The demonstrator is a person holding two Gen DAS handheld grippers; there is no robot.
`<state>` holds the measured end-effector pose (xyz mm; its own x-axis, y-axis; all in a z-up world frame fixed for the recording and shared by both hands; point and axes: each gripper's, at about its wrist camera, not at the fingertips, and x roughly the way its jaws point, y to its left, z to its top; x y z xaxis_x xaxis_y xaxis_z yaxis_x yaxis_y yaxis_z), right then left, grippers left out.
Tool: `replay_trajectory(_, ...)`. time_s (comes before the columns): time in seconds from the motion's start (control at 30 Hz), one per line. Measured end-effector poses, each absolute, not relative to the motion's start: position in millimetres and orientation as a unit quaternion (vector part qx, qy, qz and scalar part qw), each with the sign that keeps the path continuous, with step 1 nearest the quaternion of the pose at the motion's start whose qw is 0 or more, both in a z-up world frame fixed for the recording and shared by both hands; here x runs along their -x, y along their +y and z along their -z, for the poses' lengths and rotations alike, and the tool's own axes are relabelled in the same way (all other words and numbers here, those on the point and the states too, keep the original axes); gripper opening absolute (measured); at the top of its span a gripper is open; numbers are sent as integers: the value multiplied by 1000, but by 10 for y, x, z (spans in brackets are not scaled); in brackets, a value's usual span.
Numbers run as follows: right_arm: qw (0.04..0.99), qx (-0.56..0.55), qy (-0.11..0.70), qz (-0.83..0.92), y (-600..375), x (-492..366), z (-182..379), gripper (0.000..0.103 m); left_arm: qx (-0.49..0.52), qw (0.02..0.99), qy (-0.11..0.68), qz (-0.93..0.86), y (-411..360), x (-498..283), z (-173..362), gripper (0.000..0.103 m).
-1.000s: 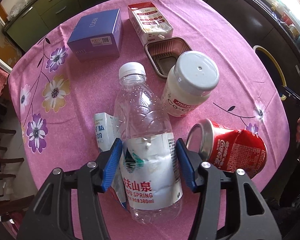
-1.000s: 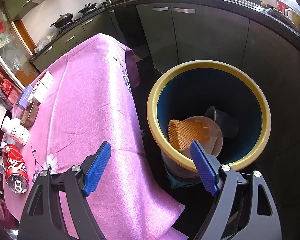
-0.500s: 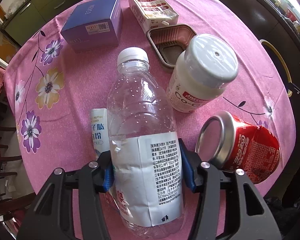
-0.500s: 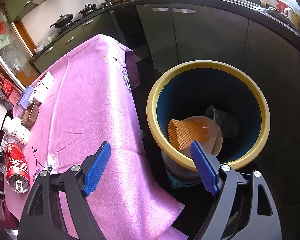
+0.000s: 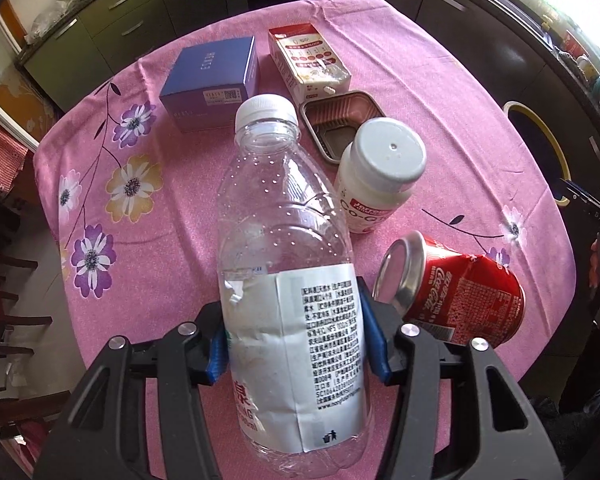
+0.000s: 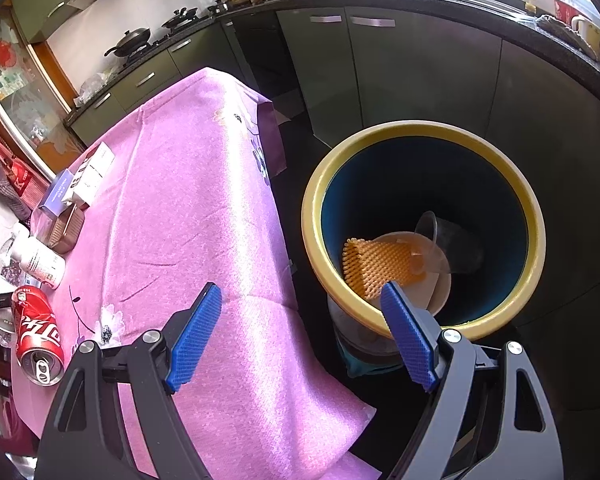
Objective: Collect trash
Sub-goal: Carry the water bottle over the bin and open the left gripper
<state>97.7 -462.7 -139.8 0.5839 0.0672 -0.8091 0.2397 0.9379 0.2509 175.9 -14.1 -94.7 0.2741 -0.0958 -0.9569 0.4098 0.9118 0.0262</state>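
Left gripper jaws clamped on the labelled body of an empty clear water bottle, blue pads pressing both sides, cap end pointing away from the camera. Right gripper jaws wide apart, nothing between them, above the table edge and the bin. Just right of the held bottle, a dented red cola can lies on its side on the pink floral tablecloth. Beyond it a white supplement jar stands upright, then a brown foil tray, then a blue box and a white-red carton side by side. Yellow-rimmed bin sits on the floor beside the table, with an orange mesh sleeve, a clear cup and a pale bowl inside.
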Motion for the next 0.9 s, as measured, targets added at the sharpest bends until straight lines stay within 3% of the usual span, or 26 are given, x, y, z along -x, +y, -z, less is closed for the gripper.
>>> replay_trajectory(0.4, 880, -181, 435, 55, -4752, -846, 1287, 81, -181, 796, 528, 235, -750, -1227, 389, 51)
replay_trajectory(0.9, 882, -214, 400, 129, -5578, -23, 1208, 81, -268, 720, 494, 406, -3155, -1208, 542, 52)
